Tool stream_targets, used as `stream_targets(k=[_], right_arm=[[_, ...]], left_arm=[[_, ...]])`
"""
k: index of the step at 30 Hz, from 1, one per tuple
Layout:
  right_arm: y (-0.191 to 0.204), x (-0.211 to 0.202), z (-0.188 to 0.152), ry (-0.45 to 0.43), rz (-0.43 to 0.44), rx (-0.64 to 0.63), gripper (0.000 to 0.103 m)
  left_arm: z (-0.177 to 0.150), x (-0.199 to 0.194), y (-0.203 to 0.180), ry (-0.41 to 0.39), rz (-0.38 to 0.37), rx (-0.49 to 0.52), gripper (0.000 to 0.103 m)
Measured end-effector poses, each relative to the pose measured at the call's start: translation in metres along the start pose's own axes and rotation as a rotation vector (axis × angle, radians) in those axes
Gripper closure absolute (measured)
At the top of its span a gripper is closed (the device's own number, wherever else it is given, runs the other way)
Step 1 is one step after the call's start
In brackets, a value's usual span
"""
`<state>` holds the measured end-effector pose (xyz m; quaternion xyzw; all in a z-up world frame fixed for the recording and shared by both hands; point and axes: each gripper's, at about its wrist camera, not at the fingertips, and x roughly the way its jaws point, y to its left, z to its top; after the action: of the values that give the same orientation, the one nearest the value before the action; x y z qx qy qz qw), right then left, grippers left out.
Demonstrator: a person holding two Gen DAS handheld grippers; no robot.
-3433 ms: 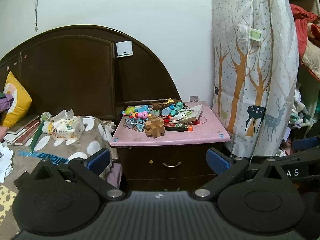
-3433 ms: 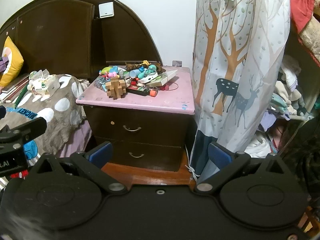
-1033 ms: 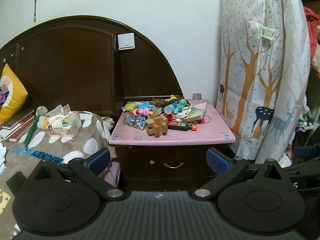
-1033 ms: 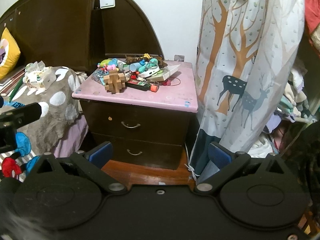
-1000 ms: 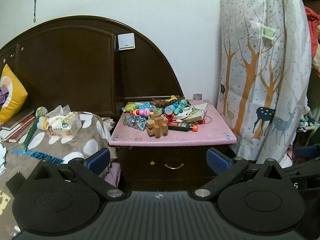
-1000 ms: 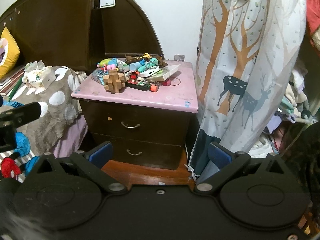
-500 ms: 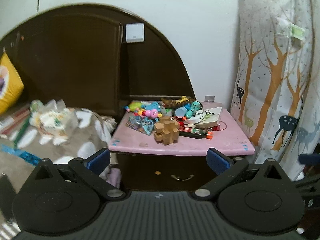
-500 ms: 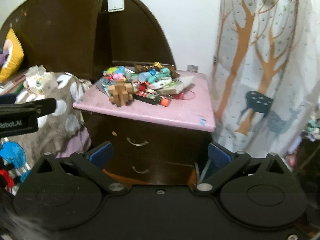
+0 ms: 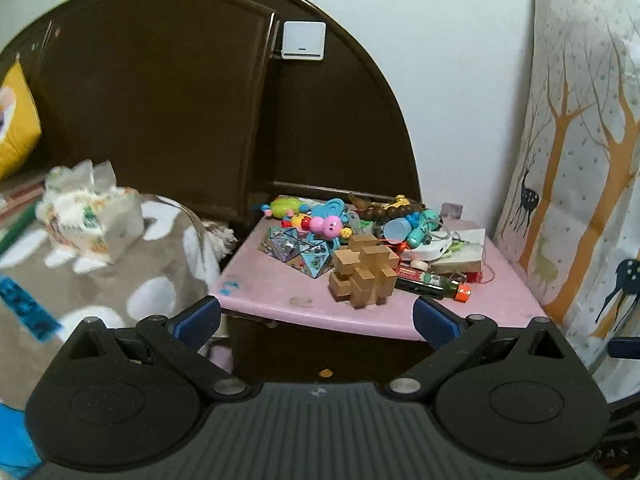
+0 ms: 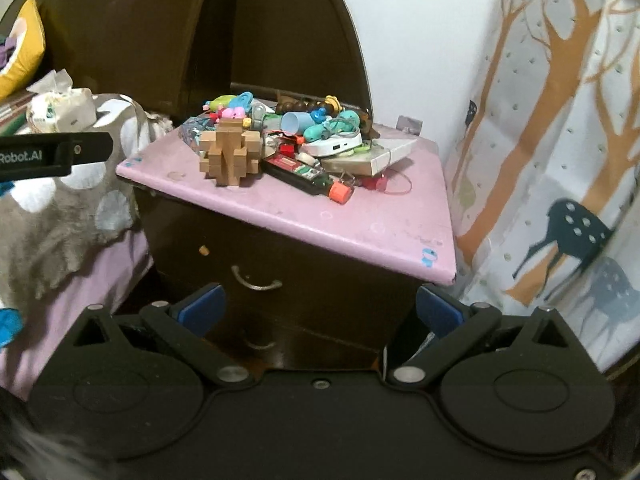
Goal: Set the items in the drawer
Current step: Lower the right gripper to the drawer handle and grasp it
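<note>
Pink desk (image 10: 304,204) carries the toys (image 9: 362,238) heaped near its back, both drawers (image 10: 256,278) below shut, so left gripper (image 9: 316,316) and right gripper (image 10: 320,308) hover with fingers spread, empty, likely approaching to open one.

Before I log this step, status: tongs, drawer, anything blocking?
Left tongs open, empty. Right tongs open, empty, facing the top drawer, shut. Toys, wooden puzzle on the pink nightstand top. Path looks clear.
</note>
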<state>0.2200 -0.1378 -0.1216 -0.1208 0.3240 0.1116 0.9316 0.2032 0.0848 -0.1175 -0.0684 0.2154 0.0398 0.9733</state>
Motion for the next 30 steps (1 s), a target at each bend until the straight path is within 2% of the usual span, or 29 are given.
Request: stream_targets(k=[2, 8, 14, 20, 27, 28, 29, 30], right_arm=[[0.003, 0.012, -0.001, -0.004, 0.000, -0.038, 0.000], [0.012, 0.060, -0.004, 0.101, 0.069, -0.098, 0.001], [0.041, 0.102, -0.012, 0.085, 0.123, -0.323, 0.002], [0.078, 0.147, -0.021, 0.075, 0.176, -0.616, 0.002], [0.103, 0.198, -0.026, 0.111, 0.200, -0.850, 0.003], [0.106, 0.202, -0.028, 0.116, 0.205, -0.885, 0.018], [0.110, 0.205, -0.031, 0.118, 0.196, -0.920, 0.055], [0.114, 0.210, -0.035, 0.125, 0.180, -0.965, 0.070]], left_arm=[[-0.007, 0.008, 0.004, 0.008, -0.010, 0.003, 0.000], [-0.018, 0.026, 0.012, 0.002, -0.020, 0.022, 0.000], [-0.029, 0.044, 0.027, 0.035, -0.016, 0.013, 0.000], [-0.038, 0.057, 0.041, 0.082, -0.013, -0.011, 0.000], [-0.039, 0.063, 0.048, 0.108, -0.027, -0.038, 0.000], [-0.039, 0.063, 0.050, 0.108, -0.027, -0.044, 0.000], [-0.039, 0.063, 0.051, 0.108, -0.027, -0.050, 0.000], [-0.039, 0.064, 0.053, 0.109, -0.025, -0.057, 0.000]])
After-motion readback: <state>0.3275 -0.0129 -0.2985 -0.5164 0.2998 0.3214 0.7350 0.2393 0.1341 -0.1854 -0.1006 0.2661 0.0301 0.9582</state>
